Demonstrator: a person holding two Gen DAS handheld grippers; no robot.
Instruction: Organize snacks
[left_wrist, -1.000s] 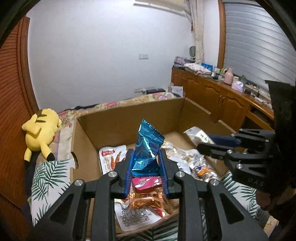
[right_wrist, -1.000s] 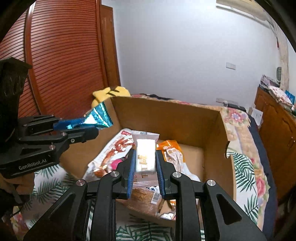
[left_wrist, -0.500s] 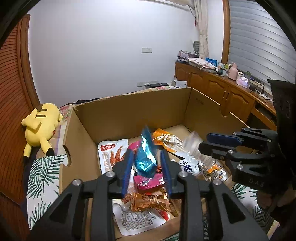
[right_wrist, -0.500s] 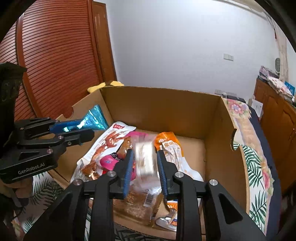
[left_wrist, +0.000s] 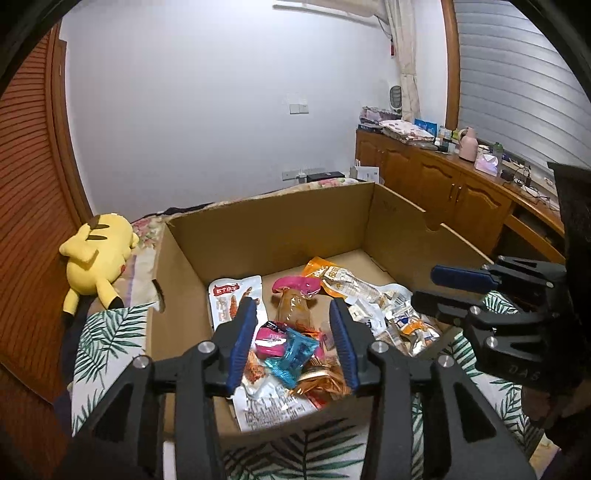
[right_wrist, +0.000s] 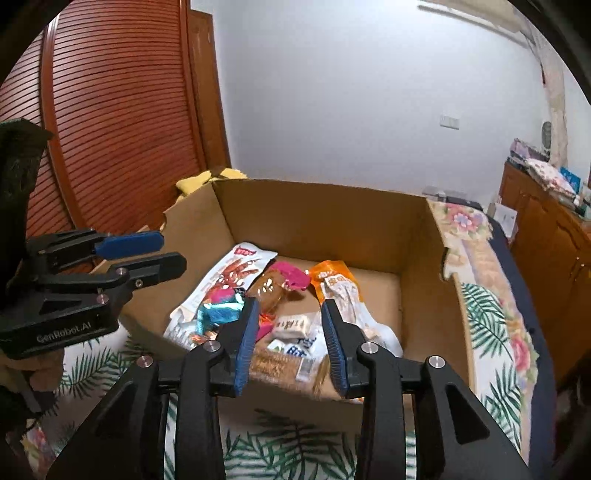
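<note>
An open cardboard box (left_wrist: 280, 225) holds a heap of snack packets. My left gripper (left_wrist: 293, 312) is open and empty above the box's near left part. The shiny blue packet (left_wrist: 293, 354) lies loose on the heap below it, also in the right wrist view (right_wrist: 218, 314). My right gripper (right_wrist: 288, 312) is open and empty above the near right part of the box (right_wrist: 325, 218). The small white packet (right_wrist: 293, 325) lies on the heap between its fingers. Each gripper shows in the other's view: right (left_wrist: 439, 288), left (right_wrist: 162, 253).
A yellow plush toy (left_wrist: 98, 254) lies left of the box on the leaf-print bedcover (left_wrist: 107, 343). A wooden cabinet (left_wrist: 454, 192) with clutter runs along the right. A slatted wooden door (right_wrist: 122, 122) stands at the left.
Both grippers opened over the box. The blue packet fell from the left one and the white packet from the right one onto the heap.
</note>
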